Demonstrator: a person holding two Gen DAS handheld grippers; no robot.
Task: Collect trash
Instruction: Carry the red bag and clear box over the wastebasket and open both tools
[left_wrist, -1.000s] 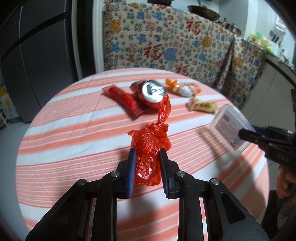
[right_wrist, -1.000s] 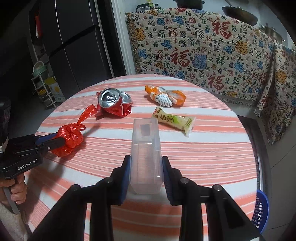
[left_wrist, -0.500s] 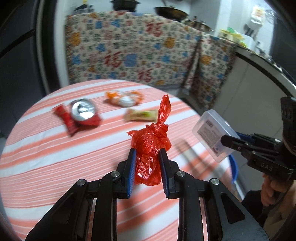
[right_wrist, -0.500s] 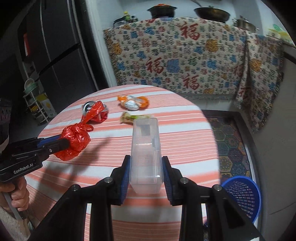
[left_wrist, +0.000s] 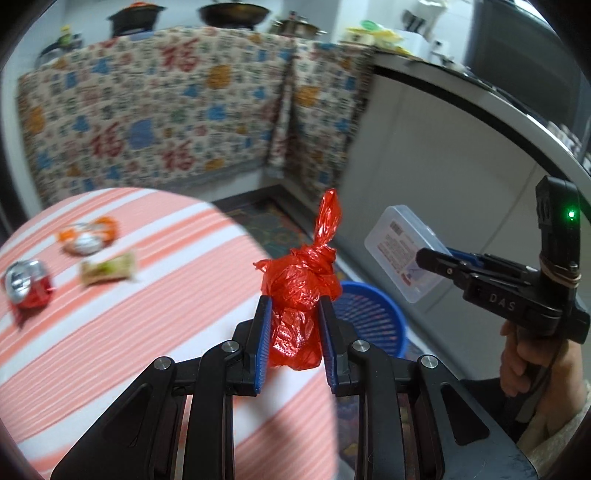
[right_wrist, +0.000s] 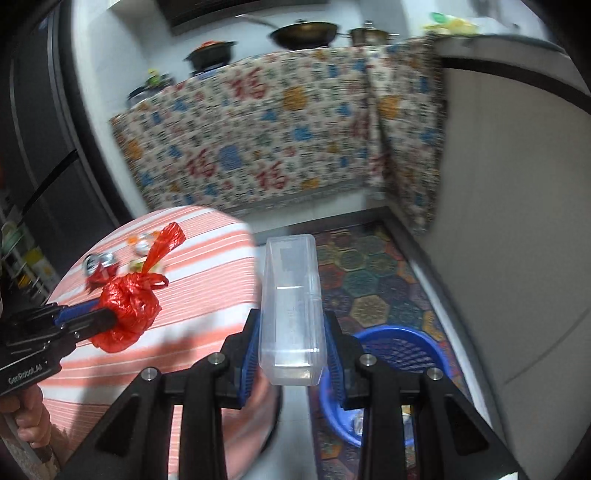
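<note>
My left gripper (left_wrist: 295, 314) is shut on a knotted red plastic bag (left_wrist: 301, 291), held in the air over the right edge of the striped round table (left_wrist: 129, 332). My right gripper (right_wrist: 290, 339) is shut on a clear plastic box (right_wrist: 290, 295), held above the floor beside the table. A blue basket (right_wrist: 402, 347) stands on the floor just below and right of the box; in the left wrist view the blue basket (left_wrist: 373, 317) shows behind the bag. The right gripper (left_wrist: 436, 258) with the clear box (left_wrist: 404, 251) appears at the right there.
On the table lie a crushed red can (left_wrist: 26, 284), a green-and-white wrapper (left_wrist: 107, 267) and an orange-and-white wrapper (left_wrist: 88, 236). A patterned cloth (right_wrist: 258, 140) covers the counter behind. A white cabinet (right_wrist: 517, 221) stands at the right, above a patterned floor mat (right_wrist: 369, 269).
Both grippers have swung to the right, off the middle of the table toward its right edge. The blue basket has come into view. The bag and the box stay gripped.
</note>
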